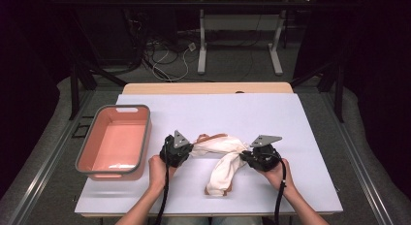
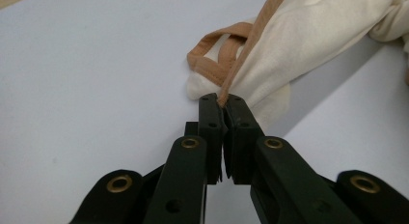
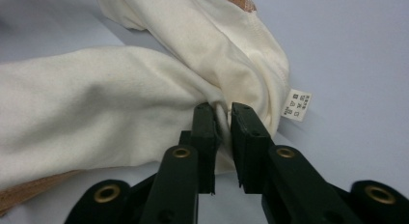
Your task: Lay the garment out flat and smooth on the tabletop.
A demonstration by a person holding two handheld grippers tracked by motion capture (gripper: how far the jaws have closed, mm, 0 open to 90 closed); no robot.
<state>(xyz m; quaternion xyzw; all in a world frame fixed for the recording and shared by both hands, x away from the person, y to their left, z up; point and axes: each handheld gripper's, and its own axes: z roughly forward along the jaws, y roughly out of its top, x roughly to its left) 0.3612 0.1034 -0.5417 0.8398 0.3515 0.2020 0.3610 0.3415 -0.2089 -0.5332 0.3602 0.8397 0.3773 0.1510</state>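
A cream cotton garment with tan-brown trim (image 1: 224,157) lies bunched approx. mid white bench (image 1: 300,137), stretched between the two hand-held tools. One part runs across between them; another hangs toward the person's edge, ending in a tan hem.

Left tool (image 1: 186,152), black w/ grey three-cornered plate on top, sits at the garment's left end. In the left gripper view its jaws are pressed together on the tan-brown trim strip (image 2: 241,55), which rises from between the tips up and to the right; a loop of the same trim lies flat on the bench just beyond, and cream cloth bulges to the right of the jaws. So: left tool (image 2: 223,102) clamped on the trim edge.

Right tool (image 1: 246,157) is at the garment's right end, held by the person's right hand (image 1: 277,172). In the right gripper view the jaws stand narrow w/ a small gap, a gathered fold of cream cloth (image 3: 120,113) pinched between the tips (image 3: 223,113); both pads touch fabric. A small white care label (image 3: 296,105) w/ printed characters hangs off the seam just right of the jaws.

Left hand (image 1: 157,170) grips the left tool from below; cables trail back along both forearms.

A salmon-pink rectangular plastic tub w/ grey rim (image 1: 87,152) sits at the bench's left side, near the left tool but apart from the garment.
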